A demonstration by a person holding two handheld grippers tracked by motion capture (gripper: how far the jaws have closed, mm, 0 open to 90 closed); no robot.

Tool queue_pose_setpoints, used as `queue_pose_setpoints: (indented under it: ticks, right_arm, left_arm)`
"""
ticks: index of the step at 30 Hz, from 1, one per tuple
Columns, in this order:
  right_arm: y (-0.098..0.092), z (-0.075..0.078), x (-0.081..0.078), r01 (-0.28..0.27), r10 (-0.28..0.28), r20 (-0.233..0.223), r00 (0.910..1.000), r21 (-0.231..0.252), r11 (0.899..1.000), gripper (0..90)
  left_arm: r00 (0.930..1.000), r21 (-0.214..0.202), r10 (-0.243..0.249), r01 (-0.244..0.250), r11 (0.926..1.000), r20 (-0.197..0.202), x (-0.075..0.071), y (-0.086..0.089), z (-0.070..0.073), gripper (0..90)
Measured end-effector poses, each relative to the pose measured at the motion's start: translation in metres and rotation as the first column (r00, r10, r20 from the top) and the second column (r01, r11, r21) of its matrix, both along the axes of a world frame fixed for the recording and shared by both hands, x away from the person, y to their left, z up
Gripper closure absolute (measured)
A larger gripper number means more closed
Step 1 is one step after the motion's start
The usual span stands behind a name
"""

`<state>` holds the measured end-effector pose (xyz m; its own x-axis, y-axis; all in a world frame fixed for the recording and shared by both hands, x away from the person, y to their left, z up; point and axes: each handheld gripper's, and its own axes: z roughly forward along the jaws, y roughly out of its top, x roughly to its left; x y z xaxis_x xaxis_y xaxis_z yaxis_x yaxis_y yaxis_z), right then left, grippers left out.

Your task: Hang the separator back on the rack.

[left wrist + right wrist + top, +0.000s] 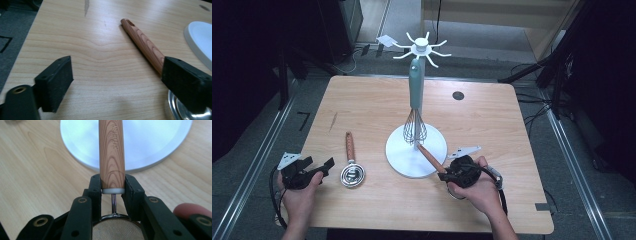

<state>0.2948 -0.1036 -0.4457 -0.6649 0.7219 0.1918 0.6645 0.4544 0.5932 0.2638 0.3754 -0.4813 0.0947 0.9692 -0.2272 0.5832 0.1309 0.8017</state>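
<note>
A white hook stand point(399, 157) stands mid-table, and a teal-handled whisk point(415, 90) hangs from its top. My right gripper point(448, 172) point(113, 184) is shut on the wooden handle point(428, 155) point(111, 152) of a mesh strainer point(112, 230). That handle points over the stand's round base point(155, 142). A second wooden-handled utensil point(350, 149) point(146, 46) with a round metal head point(352, 175) lies left of the stand. My left gripper point(321, 167) point(116, 68) is open just left of that head, low over the bare table, with the handle passing behind its right jaw.
The wooden table point(362, 100) has a dark round hole point(458, 95) at the back right and a dark streak point(333, 121) at the left. Dark floor, metal rails and cables surround the table.
</note>
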Motion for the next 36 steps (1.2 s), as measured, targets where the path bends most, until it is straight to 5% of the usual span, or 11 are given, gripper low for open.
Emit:
queue_pose_setpoints:
  ticks: [9, 17, 31, 36]
  right_arm:
    - [-0.013, 0.007, 0.001, 0.074, -0.079, 0.084, 0.9933, 0.065, 0.995, 71.8]
    - [-0.026, 0.015, -0.002, 0.141, -0.166, 0.177, 0.9700, 0.148, 0.979, 71.9]
    - [-0.031, 0.038, -0.007, 0.145, -0.214, 0.282, 0.9354, 0.246, 0.958, 71.8]
    - [-0.031, 0.046, -0.006, 0.160, -0.247, 0.320, 0.9148, 0.274, 0.948, 71.8]
  left_arm:
    - [1.0000, -0.001, 0.006, -0.006, 1.0000, 0.005, -0.001, 0.000, 0.000, 7.6]
    - [1.0000, -0.008, 0.006, -0.006, 0.9999, 0.006, -0.001, 0.001, -0.001, 7.5]
    - [1.0000, -0.005, 0.003, -0.003, 1.0000, 0.004, -0.001, -0.001, -0.001, 7.6]
    - [1.0000, -0.003, 0.002, -0.002, 1.0000, 0.003, -0.001, -0.001, -0.001, 7.8]
